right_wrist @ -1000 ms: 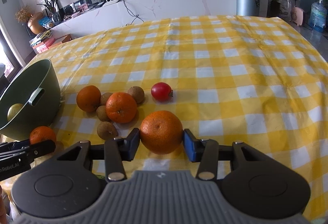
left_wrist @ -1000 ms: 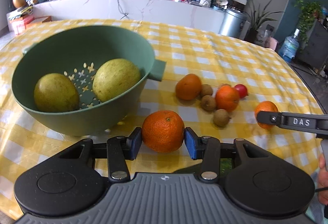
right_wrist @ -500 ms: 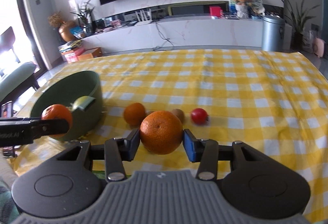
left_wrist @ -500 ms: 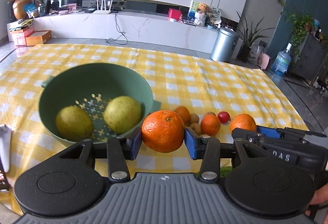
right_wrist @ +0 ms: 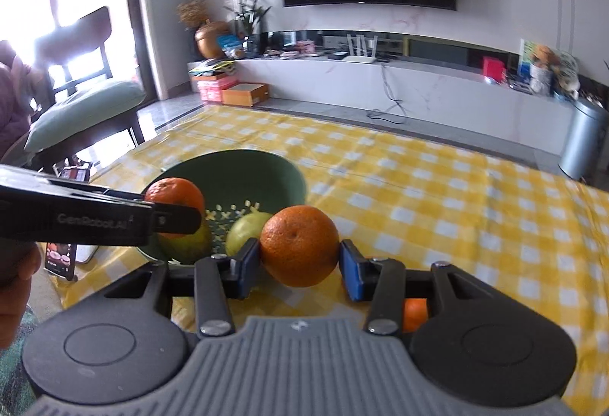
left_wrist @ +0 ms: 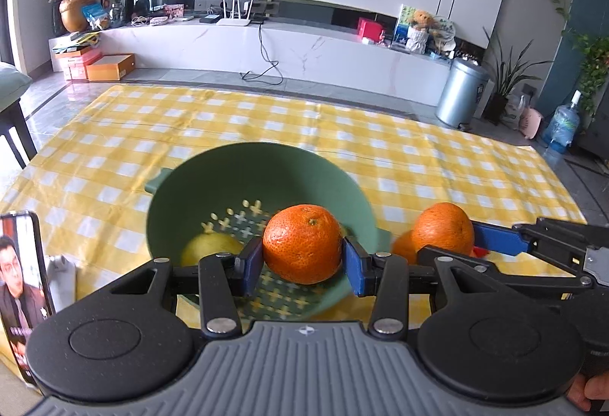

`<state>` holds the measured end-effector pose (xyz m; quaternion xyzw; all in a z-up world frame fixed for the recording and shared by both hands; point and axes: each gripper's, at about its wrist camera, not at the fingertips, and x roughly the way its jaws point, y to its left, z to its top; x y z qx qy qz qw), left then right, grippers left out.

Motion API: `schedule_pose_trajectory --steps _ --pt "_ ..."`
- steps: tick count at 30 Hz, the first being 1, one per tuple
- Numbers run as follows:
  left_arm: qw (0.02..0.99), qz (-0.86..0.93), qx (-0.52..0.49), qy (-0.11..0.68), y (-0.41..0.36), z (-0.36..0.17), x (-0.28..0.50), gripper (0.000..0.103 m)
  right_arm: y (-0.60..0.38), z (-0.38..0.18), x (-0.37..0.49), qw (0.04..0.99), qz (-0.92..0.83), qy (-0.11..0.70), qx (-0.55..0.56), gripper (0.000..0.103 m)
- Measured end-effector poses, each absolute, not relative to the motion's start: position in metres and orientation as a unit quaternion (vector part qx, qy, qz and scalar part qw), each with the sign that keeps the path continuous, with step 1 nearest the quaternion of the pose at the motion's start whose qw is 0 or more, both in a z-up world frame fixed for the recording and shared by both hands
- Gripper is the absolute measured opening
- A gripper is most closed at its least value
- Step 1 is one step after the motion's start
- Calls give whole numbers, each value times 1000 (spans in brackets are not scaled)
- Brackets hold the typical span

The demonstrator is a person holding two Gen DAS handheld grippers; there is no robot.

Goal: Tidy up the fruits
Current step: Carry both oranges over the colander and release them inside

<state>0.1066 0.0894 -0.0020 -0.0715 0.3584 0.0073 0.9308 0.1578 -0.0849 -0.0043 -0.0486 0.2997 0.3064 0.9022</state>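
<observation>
The left orange is pinched between the 2 blue pads of the left gripper and hangs in the air over the open mouth of the green colander bowl, which stands on the yellow checked tablecloth. The right orange is clamped in the same way by the right gripper, just to the right of the bowl and near its rim. Inside the bowl lie 2 yellow-green pears; in the left wrist view only a part of 1 is visible, the rest is hidden behind the left orange and the gripper fingers. Of the fruits on the cloth to the right of the bowl little can be seen: in the right wrist view 1 more orange shows only through a gap in the gripper body, and in the left wrist view a small red fruit is almost fully covered by the right gripper. At the near left edge a phone stands with a lit screen, cut off by the frame. Compared with 1 second ago, both oranges were then resting on the cloth among the other fruits; now both are lifted and carried left to the bowl, and the small brown fruits are no more in view.
</observation>
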Motion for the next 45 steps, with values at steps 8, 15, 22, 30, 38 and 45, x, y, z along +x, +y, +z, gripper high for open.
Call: schedule_pose_trajectory --steps 8,15,22,30,38,45 --pt "926 20 -60 373 108 -11 133 50 -41 -9 192 885 332 308 -105 43" --pt "923 24 -65 379 126 -22 150 50 -10 -14 214 874 347 301 -157 43" --pt "923 27 -60 380 133 -32 164 50 16 -24 229 863 351 306 -195 43" --pt "915 25 -67 398 141 -45 172 50 32 -38 242 854 350 316 -222 43" --pt "910 36 -75 407 147 -49 174 51 45 -45 249 844 359 320 -239 43" --pt "913 39 -66 401 146 -50 173 55 48 -48 250 838 361 326 -246 42"
